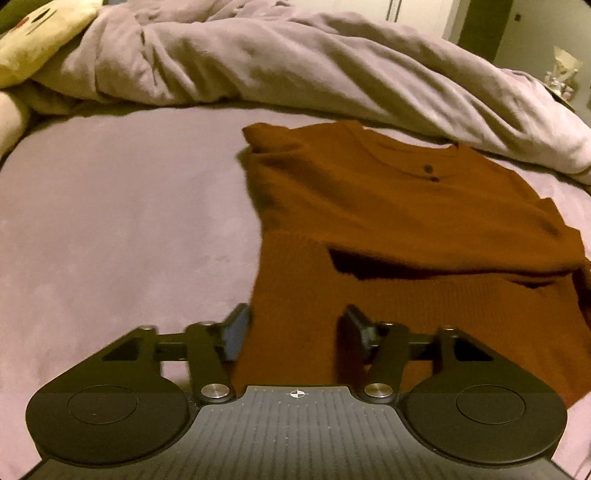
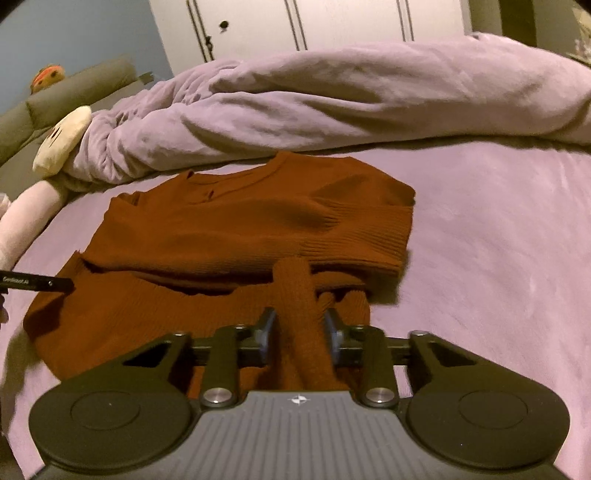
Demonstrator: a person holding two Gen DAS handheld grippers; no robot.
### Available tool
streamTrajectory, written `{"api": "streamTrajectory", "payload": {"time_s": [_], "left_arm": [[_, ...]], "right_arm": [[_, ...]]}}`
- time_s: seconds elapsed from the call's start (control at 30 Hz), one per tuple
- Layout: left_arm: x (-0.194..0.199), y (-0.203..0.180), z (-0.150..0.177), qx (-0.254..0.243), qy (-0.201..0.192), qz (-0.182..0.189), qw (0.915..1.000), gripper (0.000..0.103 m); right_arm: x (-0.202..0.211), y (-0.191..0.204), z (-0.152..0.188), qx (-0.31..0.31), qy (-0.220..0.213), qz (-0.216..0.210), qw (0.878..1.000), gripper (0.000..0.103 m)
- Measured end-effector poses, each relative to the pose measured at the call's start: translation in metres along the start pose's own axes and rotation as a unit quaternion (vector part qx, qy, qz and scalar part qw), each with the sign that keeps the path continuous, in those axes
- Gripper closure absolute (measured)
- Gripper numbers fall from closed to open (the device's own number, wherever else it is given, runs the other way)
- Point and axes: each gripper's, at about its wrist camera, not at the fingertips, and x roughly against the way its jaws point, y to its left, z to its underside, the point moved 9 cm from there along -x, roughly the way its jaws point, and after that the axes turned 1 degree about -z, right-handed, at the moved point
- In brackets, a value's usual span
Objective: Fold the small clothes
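Observation:
A rust-brown knitted sweater (image 1: 388, 206) lies flat on the purple bed, neck toward the bunched blanket, with its sleeves folded across the body. My left gripper (image 1: 295, 328) hovers over the sweater's near left hem corner. Its jaws stand apart, the flat knit lies between them, and the pads do not press on it. In the right wrist view the sweater (image 2: 240, 229) fills the middle. My right gripper (image 2: 300, 332) is shut on a raised ridge of the near hem, which stands up between its pads. One finger of the left gripper (image 2: 40, 283) shows at the sweater's left edge.
A rumpled lilac blanket (image 2: 332, 103) is heaped along the far side of the bed (image 1: 110, 221). Plush toys (image 2: 62, 136) and a pale pink roll (image 2: 26, 218) lie at the far left. White wardrobe doors (image 2: 295, 26) stand behind. Bare purple sheet lies to the sweater's right (image 2: 498, 258).

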Motion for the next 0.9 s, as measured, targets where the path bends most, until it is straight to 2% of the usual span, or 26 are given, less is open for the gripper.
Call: {"api": "streamTrajectory", "payload": {"time_s": [0.1, 0.17, 0.2, 0.27, 0.3, 0.37, 0.5, 0.73, 0.9], "left_arm": [[0.001, 0.005, -0.001, 0.008, -0.002, -0.004, 1.0, 0.062], [0.004, 0.006, -0.002, 0.008, -0.004, -0.004, 1.0, 0.077], [0.005, 0.005, -0.003, 0.007, -0.005, -0.004, 1.0, 0.079], [0.01, 0.005, -0.004, 0.004, -0.01, -0.003, 0.9999, 0.086], [0.012, 0.005, -0.005, 0.003, -0.012, -0.005, 0.9999, 0.087], [0.017, 0.006, -0.006, 0.004, -0.018, -0.008, 0.9998, 0.092], [0.034, 0.004, -0.011, 0.009, -0.036, -0.006, 0.9993, 0.094], [0.071, -0.009, -0.032, -0.012, -0.082, 0.008, 0.9965, 0.094], [0.076, -0.009, -0.058, -0.002, -0.105, 0.003, 0.9945, 0.095]], "right_arm": [[-0.003, -0.001, 0.001, 0.005, 0.003, 0.002, 1.0, 0.078], [-0.007, -0.004, 0.001, -0.002, 0.01, 0.005, 1.0, 0.078], [-0.008, -0.004, 0.0, -0.004, 0.011, 0.004, 1.0, 0.078], [-0.005, -0.001, -0.003, 0.002, 0.006, 0.003, 1.0, 0.084], [-0.003, 0.002, -0.005, 0.01, 0.001, 0.005, 1.0, 0.095], [0.003, 0.008, -0.007, 0.02, -0.007, 0.002, 1.0, 0.096], [0.018, 0.022, -0.01, 0.043, -0.024, -0.004, 0.999, 0.096], [0.05, 0.04, -0.036, 0.052, -0.066, -0.028, 0.996, 0.097], [0.052, 0.041, -0.058, 0.057, -0.089, -0.009, 0.994, 0.097]]}}
